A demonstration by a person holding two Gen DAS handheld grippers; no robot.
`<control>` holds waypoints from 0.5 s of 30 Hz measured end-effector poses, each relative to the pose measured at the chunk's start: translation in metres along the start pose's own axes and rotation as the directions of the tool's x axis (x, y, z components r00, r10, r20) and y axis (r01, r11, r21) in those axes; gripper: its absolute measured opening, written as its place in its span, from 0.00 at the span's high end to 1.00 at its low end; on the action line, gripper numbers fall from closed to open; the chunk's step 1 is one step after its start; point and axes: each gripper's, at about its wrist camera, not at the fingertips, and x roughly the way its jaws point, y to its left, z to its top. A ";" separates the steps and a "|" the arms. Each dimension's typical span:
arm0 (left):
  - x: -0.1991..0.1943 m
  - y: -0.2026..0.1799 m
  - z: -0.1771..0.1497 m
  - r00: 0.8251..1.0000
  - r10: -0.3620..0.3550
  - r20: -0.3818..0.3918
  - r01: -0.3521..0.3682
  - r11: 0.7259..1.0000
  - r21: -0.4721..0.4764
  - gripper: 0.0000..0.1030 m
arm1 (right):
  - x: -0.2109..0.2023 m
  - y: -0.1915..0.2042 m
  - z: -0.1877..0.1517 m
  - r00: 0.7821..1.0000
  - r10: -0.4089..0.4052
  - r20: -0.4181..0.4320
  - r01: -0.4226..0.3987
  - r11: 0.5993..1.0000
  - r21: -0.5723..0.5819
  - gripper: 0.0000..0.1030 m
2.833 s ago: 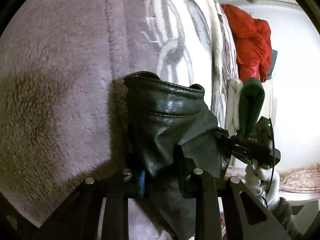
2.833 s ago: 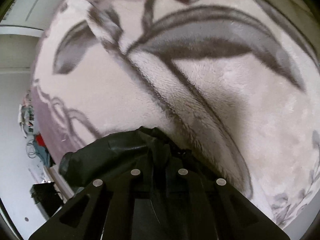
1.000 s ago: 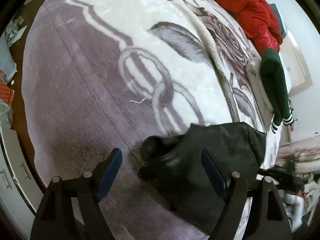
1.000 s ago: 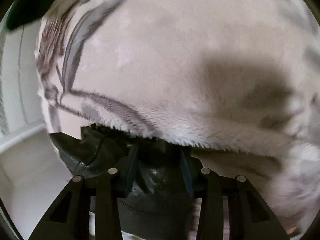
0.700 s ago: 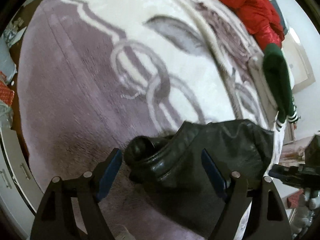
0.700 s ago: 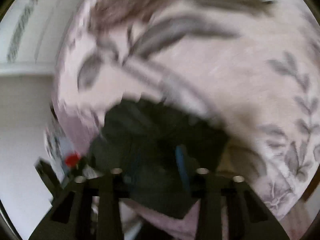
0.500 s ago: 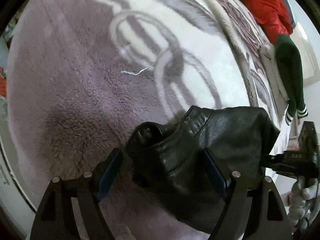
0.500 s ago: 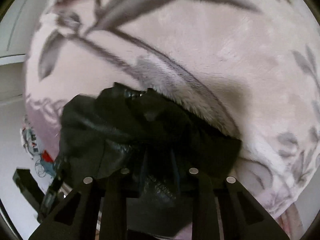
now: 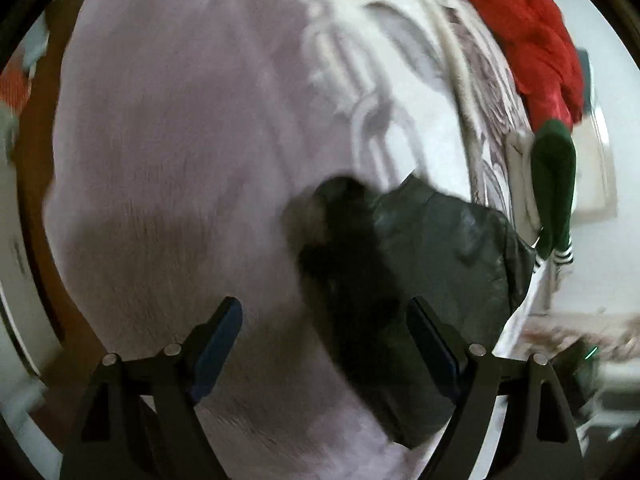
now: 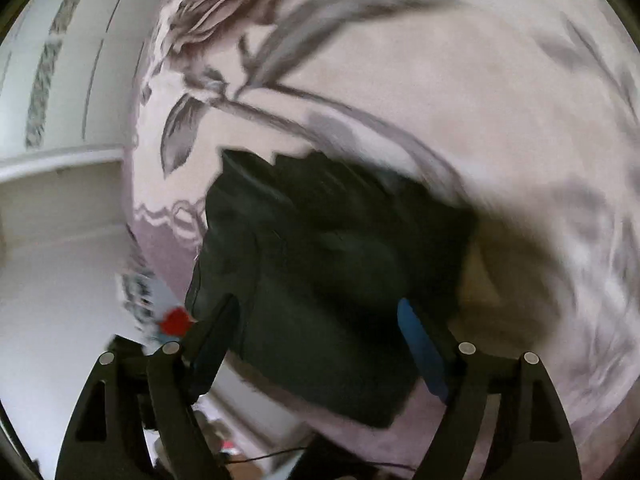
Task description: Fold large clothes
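A black leather garment (image 9: 408,280) lies bunched and folded on the plush mauve-and-cream blanket (image 9: 180,160). It also shows in the right wrist view (image 10: 332,272), lying near the blanket's edge. My left gripper (image 9: 322,320) is open and empty, just above the garment's near side. My right gripper (image 10: 316,320) is open and empty, with its fingers either side of the garment's near edge. Both views are motion-blurred.
A red garment (image 9: 536,44) lies at the far right of the bed. A green sleeve with white stripes (image 9: 554,196) and a white garment (image 9: 520,160) lie beside the black one. Brown floor (image 9: 36,184) runs along the bed's left side. A white wall (image 10: 60,248) stands beyond the bed.
Both grippers have let go of the black garment and opened. The left one opened first, the right one just now. Both have pulled back a little, and the garment rests on the blanket.
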 end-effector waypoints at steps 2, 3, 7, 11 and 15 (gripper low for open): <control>0.015 0.007 -0.002 0.998 -0.055 -0.024 0.054 0.997 -0.048 0.18 | 0.021 -0.026 -0.017 0.998 0.053 -0.027 -0.051 0.997 0.059 0.19; 0.022 0.009 -0.002 0.994 -0.107 -0.010 0.106 0.992 -0.066 0.18 | 0.033 -0.039 -0.026 0.995 0.095 -0.038 -0.091 0.992 0.089 0.19; 0.038 -0.001 0.008 0.987 -0.164 -0.004 0.163 0.986 -0.026 0.18 | 0.086 -0.076 -0.044 0.938 0.342 -0.058 -0.323 0.922 0.212 0.19; 0.048 -0.007 0.017 0.986 -0.164 -0.029 0.164 0.986 0.005 0.18 | 0.117 -0.072 -0.040 0.881 0.472 -0.020 -0.456 0.860 0.230 0.16; 0.046 -0.008 0.018 0.984 -0.175 -0.039 0.175 0.984 0.000 0.18 | 0.128 -0.049 -0.028 0.869 0.495 0.007 -0.487 0.851 0.199 0.17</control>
